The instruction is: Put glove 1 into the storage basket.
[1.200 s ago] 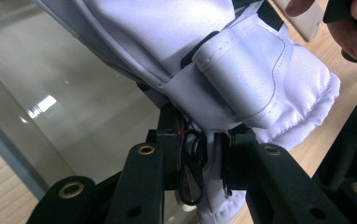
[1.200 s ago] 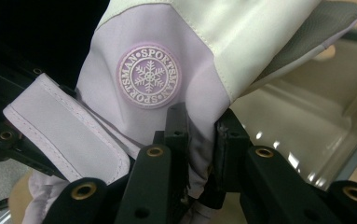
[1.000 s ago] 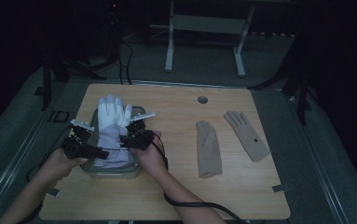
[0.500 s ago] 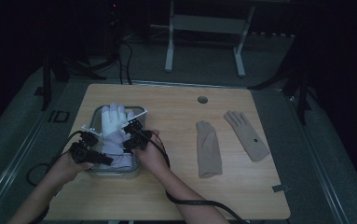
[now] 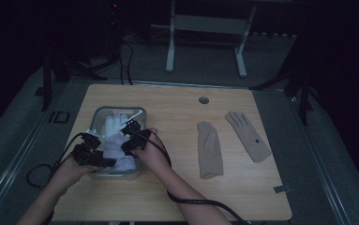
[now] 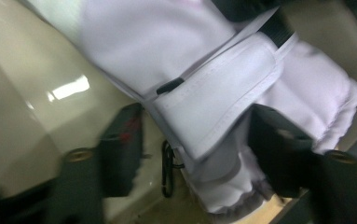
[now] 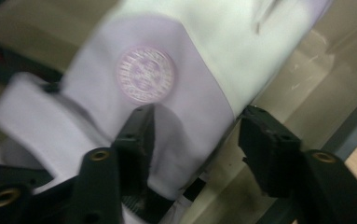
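**White glove let go over the tub**

A white glove (image 5: 116, 136) is seen lying in a grey tub (image 5: 121, 111) at the left of the table (image 5: 177, 197), its fingers pointing toward the far rim. Both grippers are held over the near half of the tub, close together.

The left gripper (image 5: 92, 149) is placed at the near left corner of the tub. In the left gripper view its jaws are parted, having just been opening; the cuff (image 6: 223, 102) of the glove, with its folded strap, is seen between them. The right-hand jaw is set against the bunched hem, the left-hand jaw stands clear of the cloth over the pale tub wall. No squeeze on the glove is shown.

The right gripper (image 5: 131, 136) is placed just beside it, over the middle of the glove. In the right gripper view its jaws have likewise just been opening and are spread wide. The glove's edge, marked with a round stamp (image 7: 145, 73), is seen between and above them; the left-hand jaw lies over the cloth, the right-hand jaw is set apart over the tub wall. The cloth is not pinched.

Two beige gloves (image 5: 209, 149) (image 5: 248, 136) are laid flat at the right of the table, well apart from the tub.
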Demonstrator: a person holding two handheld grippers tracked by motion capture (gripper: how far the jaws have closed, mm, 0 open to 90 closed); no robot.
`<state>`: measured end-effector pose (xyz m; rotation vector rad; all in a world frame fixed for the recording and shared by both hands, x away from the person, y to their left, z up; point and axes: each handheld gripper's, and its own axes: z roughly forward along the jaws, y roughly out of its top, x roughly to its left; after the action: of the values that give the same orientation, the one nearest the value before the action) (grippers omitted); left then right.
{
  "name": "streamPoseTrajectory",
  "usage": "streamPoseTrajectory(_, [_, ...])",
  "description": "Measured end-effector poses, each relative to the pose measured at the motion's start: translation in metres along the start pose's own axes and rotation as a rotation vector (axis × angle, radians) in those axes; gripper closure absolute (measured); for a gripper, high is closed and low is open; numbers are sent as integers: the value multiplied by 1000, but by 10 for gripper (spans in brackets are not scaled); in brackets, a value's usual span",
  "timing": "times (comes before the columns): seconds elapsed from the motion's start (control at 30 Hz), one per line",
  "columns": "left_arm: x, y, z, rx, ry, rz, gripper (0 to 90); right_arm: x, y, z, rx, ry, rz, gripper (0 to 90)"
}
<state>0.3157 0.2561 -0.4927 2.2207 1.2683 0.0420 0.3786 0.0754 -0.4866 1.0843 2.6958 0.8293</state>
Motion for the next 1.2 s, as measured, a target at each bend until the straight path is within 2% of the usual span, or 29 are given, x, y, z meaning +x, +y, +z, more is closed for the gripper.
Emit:
streamPoseTrajectory(0.07, [-1,0,-5,-55,-14,-10,200,-2,1,-3,-12,30,1,356])
streamPoseTrajectory(0.1, [-2,0,-8,-90,-10,-15,172,-4,2,-8,-30,50,-12,291])
streamPoseTrajectory(0.13, [-3,0,-10,-114,-3,-15,172,-4,2,-8,-30,50,-12,291])
streamPoseTrajectory(0.17, [-6,0,-14,-174,24,-14,171,-5,2,-10,-37,67,-11,266])
streamPoseTrajectory(0.2, [-7,0,-15,-201,35,-16,153,-6,3,-14,-56,88,-10,246])
streamPoseTrajectory(0.27, [-11,2,-20,-253,17,-30,150,-7,3,-20,-85,94,-6,238])
streamPoseTrajectory(0.3, [-12,3,-21,-273,2,-30,150,-8,4,-23,-103,97,-2,227])
streamPoseTrajectory(0.37, [-19,5,-23,-311,-1,-13,149,-11,4,-30,-126,94,5,225])
streamPoseTrajectory(0.47, [-27,9,-21,-333,-39,7,149,-17,3,-40,-142,97,1,194])
streamPoseTrajectory(0.57, [-35,12,-18,-350,-29,24,149,-24,-1,-46,-153,87,-4,181])
streamPoseTrajectory(0.67, [-43,14,-17,-363,-48,39,149,-29,-3,-54,-124,105,3,192])
streamPoseTrajectory(0.77, [-49,17,-16,-365,-55,56,146,-32,-6,-61,-131,88,-12,192])
streamPoseTrajectory(0.8, [-54,19,-14,-380,-87,76,146,-33,-7,-63,-134,85,-15,193])
streamPoseTrajectory(0.83, [-56,20,-14,-375,-92,81,147,-36,-11,-69,-143,88,-12,192])
streamPoseTrajectory(1.2, [-92,33,-4,-394,-123,151,146,-58,-34,-97,-184,66,0,181])
